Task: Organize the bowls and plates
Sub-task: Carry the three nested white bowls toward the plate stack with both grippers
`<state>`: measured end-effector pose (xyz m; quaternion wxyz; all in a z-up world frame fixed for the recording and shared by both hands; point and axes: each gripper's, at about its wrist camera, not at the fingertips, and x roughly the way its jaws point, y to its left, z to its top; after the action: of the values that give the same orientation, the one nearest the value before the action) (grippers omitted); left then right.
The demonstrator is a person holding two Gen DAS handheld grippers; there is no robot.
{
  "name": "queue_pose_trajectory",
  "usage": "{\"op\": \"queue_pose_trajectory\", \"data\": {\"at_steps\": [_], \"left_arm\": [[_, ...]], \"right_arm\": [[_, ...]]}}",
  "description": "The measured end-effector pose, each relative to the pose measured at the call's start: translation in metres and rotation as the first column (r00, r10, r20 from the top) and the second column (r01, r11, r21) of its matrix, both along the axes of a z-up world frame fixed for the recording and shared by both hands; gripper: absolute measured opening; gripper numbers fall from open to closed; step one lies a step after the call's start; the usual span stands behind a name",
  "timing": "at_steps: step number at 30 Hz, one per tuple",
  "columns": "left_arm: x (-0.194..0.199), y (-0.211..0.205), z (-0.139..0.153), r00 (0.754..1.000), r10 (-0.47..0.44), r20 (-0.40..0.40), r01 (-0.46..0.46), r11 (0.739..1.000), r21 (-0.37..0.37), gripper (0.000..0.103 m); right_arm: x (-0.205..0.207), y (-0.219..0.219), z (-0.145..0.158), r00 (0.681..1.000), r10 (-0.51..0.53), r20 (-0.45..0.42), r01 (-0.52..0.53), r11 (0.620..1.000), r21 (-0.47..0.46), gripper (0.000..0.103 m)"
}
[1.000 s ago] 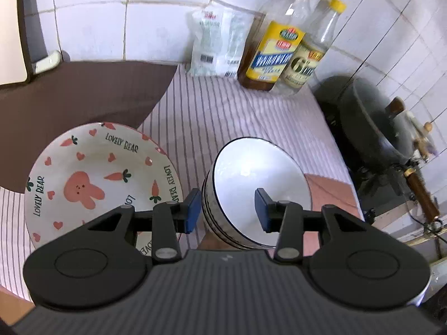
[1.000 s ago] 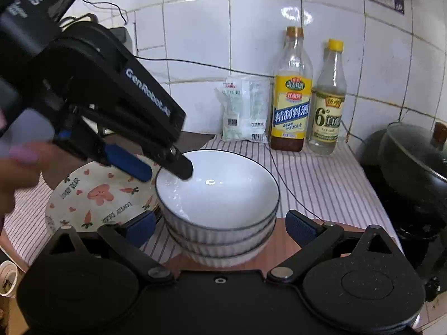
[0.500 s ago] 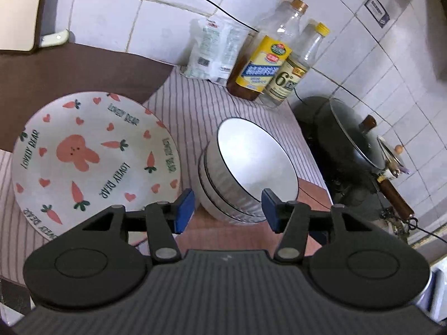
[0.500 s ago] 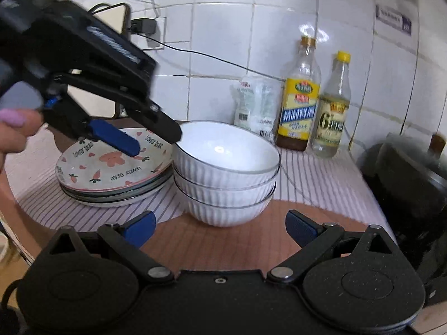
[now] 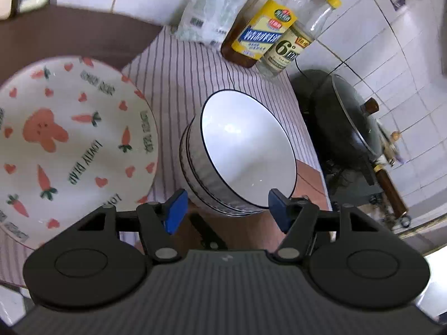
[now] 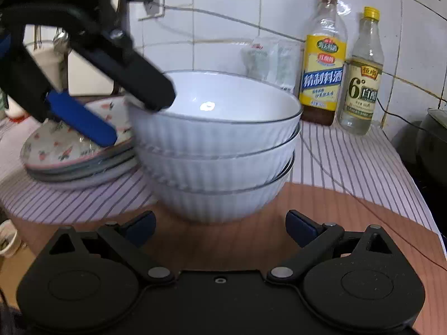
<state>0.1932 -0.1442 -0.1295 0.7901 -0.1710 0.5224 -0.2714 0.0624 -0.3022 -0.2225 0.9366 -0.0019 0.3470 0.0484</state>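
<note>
White bowls [image 6: 215, 150]: right view alone shows three.

Open left tongs [image 5: 226, 212] hover above stacked bowls [image 5: 237, 156] beside the rabbit plate [image 5: 69, 148].

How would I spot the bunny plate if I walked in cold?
Find the striped purple-and-white cloth on the counter. Left of the stack of white ribbed bowls lies a round white plate topping a pile. Only it bears a pink rabbit, carrots and hearts.
</note>
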Motion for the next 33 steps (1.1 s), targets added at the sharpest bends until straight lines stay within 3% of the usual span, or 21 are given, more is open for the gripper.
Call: {"op": "queue_pose_trajectory", "data": {"at_steps": [7,10,13,16,24,28,33], "left_arm": [[0.02,-0.002,-0.012,0.997,0.054,-0.053,-0.056,0.998,-0.02,0.063],[0.024,-0.007,-0.015,0.996,0.065,-0.058,-0.065,0.998,0.005,0.059],[0.023,-0.014,-0.011,0.999,0.029,-0.022,-0.027,0.996,0.081,0.048],[0.022,-0.017,-0.011,1.0,0.011,-0.003,-0.01,0.991,0.13,0.045],[0.029,-0.02,-0.023,0.997,0.064,-0.047,-0.057,0.989,0.135,0.044],[0.026,-0.025,-0.024,0.999,0.032,-0.01,-0.03,0.985,0.168,0.041],[0.026,-0.023,-0.024,0.999,0.034,-0.006,-0.032,0.987,0.158,0.04]], "right_arm": [[0.01,-0.001,-0.003,0.999,0.036,0.037,-0.037,0.998,0.046,0.101],[0.014,-0.002,-0.002,0.999,0.036,0.024,-0.038,0.997,0.061,0.101],[0.019,-0.001,0.001,0.999,0.034,0.009,-0.035,0.997,0.063,0.101],[0.025,-0.002,0.001,1.0,0.02,-0.017,-0.018,0.995,0.097,0.102],[0.024,0.001,-0.003,1.0,-0.028,0.004,0.027,0.993,0.115,0.102],[0.026,0.002,-0.003,0.999,-0.035,0.005,0.035,0.993,0.109,0.102],[0.025,0.001,-0.003,1.0,-0.027,0.012,0.025,0.994,0.102,0.102]]}}
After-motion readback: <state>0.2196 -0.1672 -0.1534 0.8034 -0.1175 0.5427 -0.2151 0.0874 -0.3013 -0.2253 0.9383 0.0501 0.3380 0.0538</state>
